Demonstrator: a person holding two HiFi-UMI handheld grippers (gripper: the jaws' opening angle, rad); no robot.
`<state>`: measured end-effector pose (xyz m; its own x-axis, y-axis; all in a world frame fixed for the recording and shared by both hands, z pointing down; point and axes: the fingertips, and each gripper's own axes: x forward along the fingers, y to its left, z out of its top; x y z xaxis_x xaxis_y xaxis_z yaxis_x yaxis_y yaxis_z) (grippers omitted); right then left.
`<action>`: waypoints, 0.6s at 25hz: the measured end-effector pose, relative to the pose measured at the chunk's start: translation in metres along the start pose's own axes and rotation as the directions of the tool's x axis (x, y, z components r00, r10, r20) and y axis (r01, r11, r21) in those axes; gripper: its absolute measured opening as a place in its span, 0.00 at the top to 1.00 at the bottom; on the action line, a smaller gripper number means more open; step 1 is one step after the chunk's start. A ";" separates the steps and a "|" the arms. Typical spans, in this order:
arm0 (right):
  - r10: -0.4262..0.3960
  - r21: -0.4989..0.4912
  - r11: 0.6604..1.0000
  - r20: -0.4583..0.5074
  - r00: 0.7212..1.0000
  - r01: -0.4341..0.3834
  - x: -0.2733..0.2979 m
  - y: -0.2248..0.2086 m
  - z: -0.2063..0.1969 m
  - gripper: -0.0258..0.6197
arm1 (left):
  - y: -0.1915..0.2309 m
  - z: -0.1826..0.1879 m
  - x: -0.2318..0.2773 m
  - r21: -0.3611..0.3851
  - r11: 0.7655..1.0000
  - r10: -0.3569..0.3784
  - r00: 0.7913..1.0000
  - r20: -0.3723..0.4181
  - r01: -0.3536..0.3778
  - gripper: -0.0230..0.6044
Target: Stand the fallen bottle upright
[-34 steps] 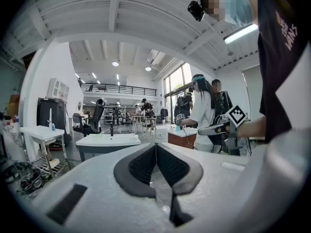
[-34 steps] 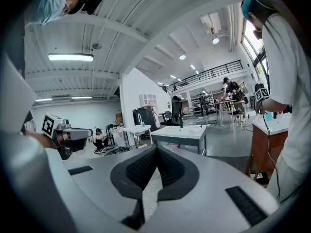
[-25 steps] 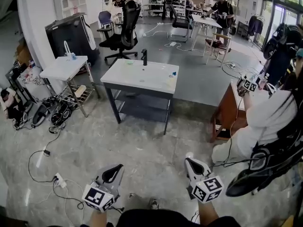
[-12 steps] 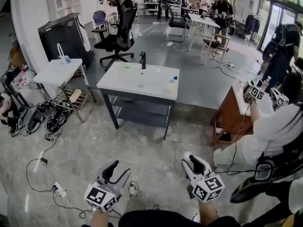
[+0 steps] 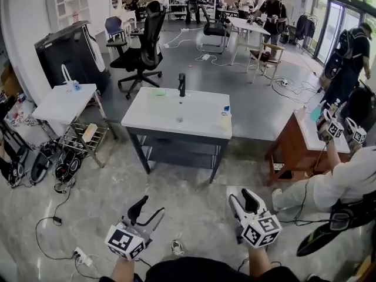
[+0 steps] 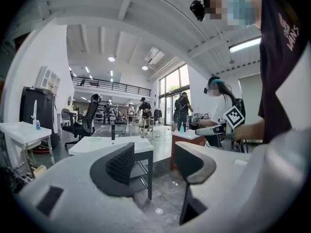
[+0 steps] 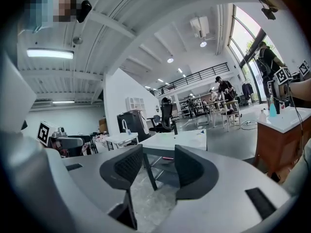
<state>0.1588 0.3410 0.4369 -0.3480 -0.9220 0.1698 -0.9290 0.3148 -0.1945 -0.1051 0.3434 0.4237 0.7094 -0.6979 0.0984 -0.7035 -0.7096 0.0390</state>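
Note:
A white table [image 5: 151, 114] stands on the floor ahead of me. A black bottle [image 5: 181, 84] stands upright at its far edge. A small clear bottle with a blue cap [image 5: 225, 113] is near its right edge and looks to be lying down. My left gripper [image 5: 150, 207] and right gripper [image 5: 241, 196] are held low over the floor, well short of the table. Both sets of jaws have just been opening and are open, with nothing between them. The left gripper [image 6: 154, 161] faces the table [image 6: 97, 142] and the black bottle [image 6: 112, 131]. The right gripper [image 7: 159, 166] faces the table [image 7: 181, 140] too.
A small white side table [image 5: 56, 106] with a spray bottle [image 5: 73, 85] stands to the left, a black office chair [image 5: 144, 46] behind. At the right a seated person [image 5: 346, 178] works at a brown cabinet [image 5: 294, 148]. Cables [image 5: 61, 239] lie on the floor at lower left.
Both grippers went from shut to open. The table now sits closer and lower in the head view, with the grippers carried toward it.

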 end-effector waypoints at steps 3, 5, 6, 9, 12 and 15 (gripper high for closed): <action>-0.026 0.009 1.000 0.004 1.000 0.026 0.027 0.009 0.002 0.66 | 0.036 0.001 0.002 -0.004 1.000 -0.007 1.000 0.000 0.007 0.57; -0.033 0.017 0.999 0.006 0.999 0.033 0.045 0.015 0.001 0.66 | 0.057 -0.001 0.004 -0.002 1.000 -0.014 1.000 0.003 0.014 0.57; -0.034 0.020 0.999 0.003 0.999 0.034 0.052 0.017 0.000 0.66 | 0.067 -0.002 0.005 -0.004 1.000 -0.013 1.000 0.003 0.013 0.57; -0.044 0.026 0.999 -0.014 0.999 0.045 0.070 0.019 -0.002 0.66 | 0.088 -0.003 0.013 -0.018 1.000 -0.010 1.000 0.004 0.010 0.57; -0.058 0.030 0.998 -0.024 0.998 0.059 0.085 0.012 0.000 0.66 | 0.101 -0.006 0.026 -0.026 0.999 -0.021 1.000 0.004 0.022 0.57; -0.059 0.035 0.998 -0.027 0.998 0.060 0.108 0.001 0.002 0.66 | 0.116 -0.009 0.041 -0.036 0.999 -0.015 1.000 -0.004 0.015 0.57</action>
<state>0.1209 0.2415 0.4533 -0.2961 -0.9325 0.2065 -0.9430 0.2512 -0.2181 -0.1576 0.2332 0.4413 0.7200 -0.6865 0.1018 -0.6937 -0.7162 0.0766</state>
